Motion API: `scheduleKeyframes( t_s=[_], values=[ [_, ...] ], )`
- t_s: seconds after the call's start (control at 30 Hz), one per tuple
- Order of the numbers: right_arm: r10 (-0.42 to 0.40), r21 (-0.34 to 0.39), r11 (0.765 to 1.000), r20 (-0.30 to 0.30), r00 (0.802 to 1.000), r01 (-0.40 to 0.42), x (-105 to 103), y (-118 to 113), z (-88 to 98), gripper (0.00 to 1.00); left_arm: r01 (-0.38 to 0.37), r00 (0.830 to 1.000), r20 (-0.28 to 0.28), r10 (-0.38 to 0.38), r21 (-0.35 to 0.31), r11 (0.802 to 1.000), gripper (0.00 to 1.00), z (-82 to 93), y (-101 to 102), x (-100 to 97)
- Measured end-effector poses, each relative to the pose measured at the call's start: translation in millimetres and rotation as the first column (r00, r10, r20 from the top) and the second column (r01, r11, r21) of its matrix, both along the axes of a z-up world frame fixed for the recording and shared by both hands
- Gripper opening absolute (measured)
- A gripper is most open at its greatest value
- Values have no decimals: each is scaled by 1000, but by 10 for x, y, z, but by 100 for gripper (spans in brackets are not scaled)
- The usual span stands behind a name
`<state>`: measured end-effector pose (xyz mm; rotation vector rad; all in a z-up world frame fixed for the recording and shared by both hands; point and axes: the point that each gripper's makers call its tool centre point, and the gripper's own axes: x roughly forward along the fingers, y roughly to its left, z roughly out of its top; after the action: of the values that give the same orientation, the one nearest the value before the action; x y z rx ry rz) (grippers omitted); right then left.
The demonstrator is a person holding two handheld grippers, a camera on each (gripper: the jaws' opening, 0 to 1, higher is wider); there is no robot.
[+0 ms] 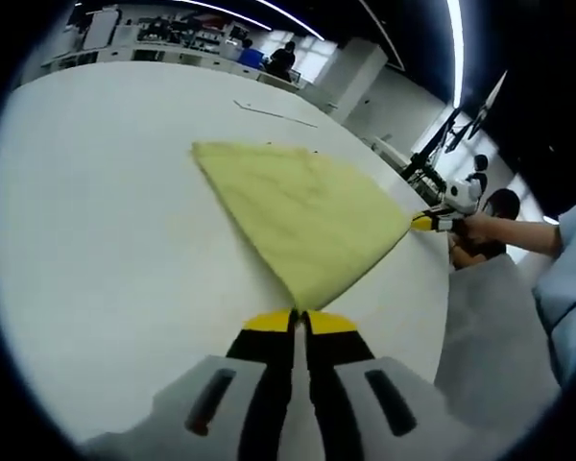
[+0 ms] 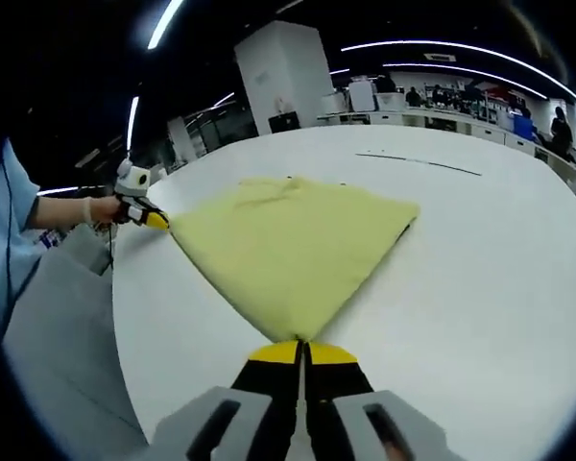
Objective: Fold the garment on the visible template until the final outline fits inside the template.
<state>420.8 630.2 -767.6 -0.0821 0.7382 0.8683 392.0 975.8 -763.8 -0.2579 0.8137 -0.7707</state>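
On my left, the left gripper (image 1: 299, 317) has its yellow-tipped jaws pressed together on one near corner of the yellow garment (image 1: 302, 216), which runs straight out ahead of it across the white tabletop (image 1: 106, 250). In the left gripper view the cloth spreads away from the pinch as a flat wedge, its far corner pointing toward the far edge of the tabletop, where I can make out a thin dark template line (image 1: 274, 112) beyond the fabric.

Going right, the other near corner is held by the right gripper (image 2: 302, 348), jaws likewise closed on the cloth with no gap showing. In the right gripper view the garment (image 2: 288, 245) again fans out ahead of the tips, and the template line (image 2: 418, 161) lies past its far edge, apart from it. Each view also catches the opposite gripper at the side, pinching its own corner close to the near tabletop edge.

So I judge the edge stretched between my two grippers to be the long axis that matters: it runs along the near side of the tabletop, and the cloth's bulk lies forward of both hands, equally close to each. Both grippers sit low, nearly level with the surface, angled toward each other. The coming fold looks like a joint carry forward, toward that far line.
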Motion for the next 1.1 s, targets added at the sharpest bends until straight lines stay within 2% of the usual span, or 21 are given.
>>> scheduleKeyframes(
  t_s=[0.27, 0.57, 0.73, 0.8, 0.87, 1.1],
  values=[
    [18, 6, 1000, 26, 1000, -19, -19, -61, 85, 0, -12, 1000, -5, 12, -20, 1000, 0, 24, 22, -8],
    [50, -9, 999, 0, 999, -50, -178, -115, 44, 0, 11, 1000, -13, -12, -24, 1000, 0, 23, -21, -149],
    [35, -11, 999, -17, 999, -35, -271, -207, -8, 0, 17, 1000, -22, -18, -39, 999, 0, -1, -78, -285],
    [21, -41, 999, -29, 999, -23, -289, -307, -74, 0, 15, 1000, -25, -16, -38, 999, 0, -20, -79, -322],
    [-32, 6, 999, -49, 998, 33, -294, -345, -39, 0, 2, 1000, -29, -3, -49, 999, 0, -10, -79, -336],
    [-32, -8, 999, -29, 999, 32, -305, -401, -9, 0, 6, 1000, -24, -7, -35, 999, 0, -20, -78, -308]
  ],
)
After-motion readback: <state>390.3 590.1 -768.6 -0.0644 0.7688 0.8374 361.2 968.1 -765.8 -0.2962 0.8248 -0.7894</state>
